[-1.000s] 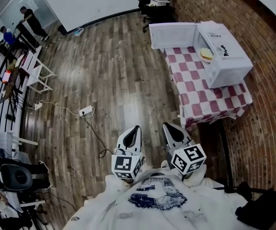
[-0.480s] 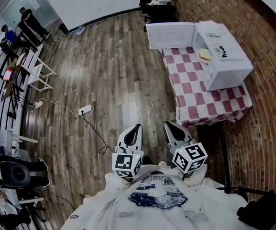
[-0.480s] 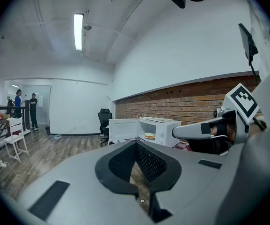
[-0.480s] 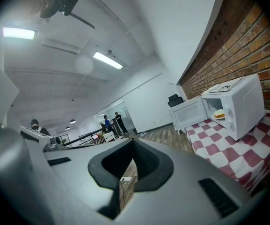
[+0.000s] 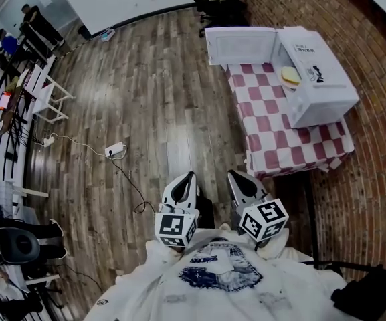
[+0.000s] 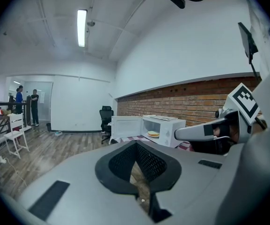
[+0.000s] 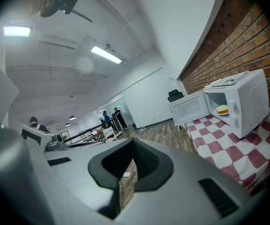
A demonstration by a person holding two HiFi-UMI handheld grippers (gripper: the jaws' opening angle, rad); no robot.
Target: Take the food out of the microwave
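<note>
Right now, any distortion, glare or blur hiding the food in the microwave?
Head view: strong fisheye bend, glare on the floor, food clear in the open microwave. Left gripper view: food tiny but visible. Right gripper view: dark corners, food clear.

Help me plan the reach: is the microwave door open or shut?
Open. The door stands swung wide from the microwave, leaving the food visible inside the cavity.

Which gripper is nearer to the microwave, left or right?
Right. The right gripper is on the side toward the microwave; the left gripper is beside it, farther off.
</note>
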